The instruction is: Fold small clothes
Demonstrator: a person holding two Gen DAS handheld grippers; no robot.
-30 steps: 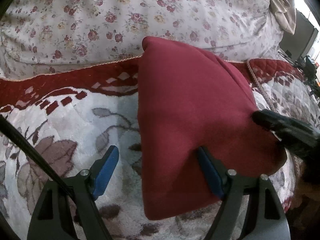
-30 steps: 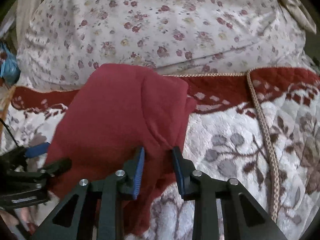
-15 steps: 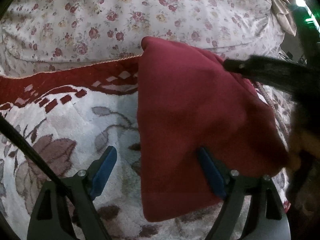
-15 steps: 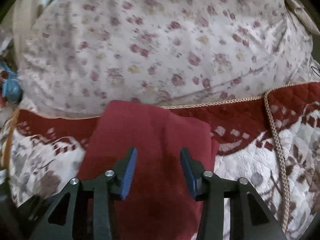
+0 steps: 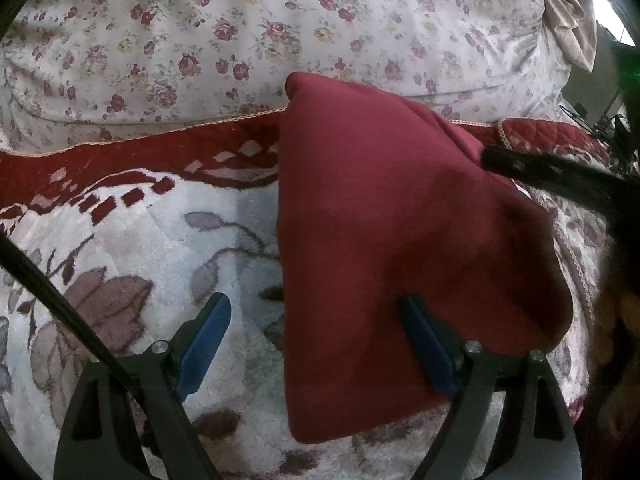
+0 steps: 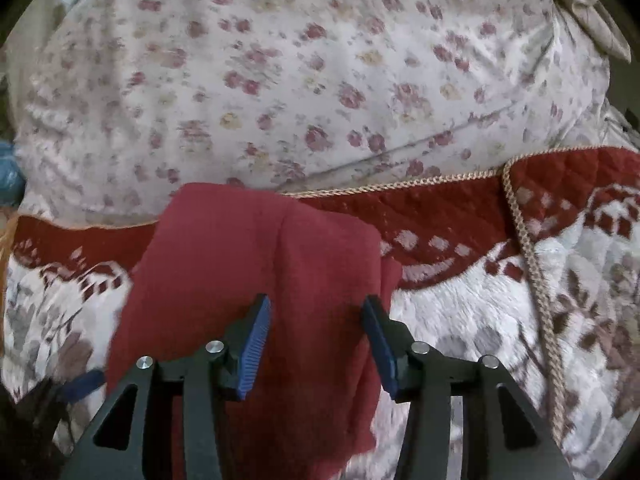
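You have one dark red garment (image 5: 384,216) folded on one patterned rug (image 5: 132,248), one floral quilt (image 5: 240,32) behind it, and two grippers: the left gripper (image 5: 316,332) and the right gripper (image 6: 316,328).

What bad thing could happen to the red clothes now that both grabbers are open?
1. The red garment lies folded but loose, no jaws pressing it. Its top flap could spring back open.
2. The left gripper, jaws wide and opening further, straddles its left edge. Pulling away might snag the cloth.
3. The right gripper, jaws just opening, hangs over the garment near its right edge, so a careless lift might drag that layer across the quilt.
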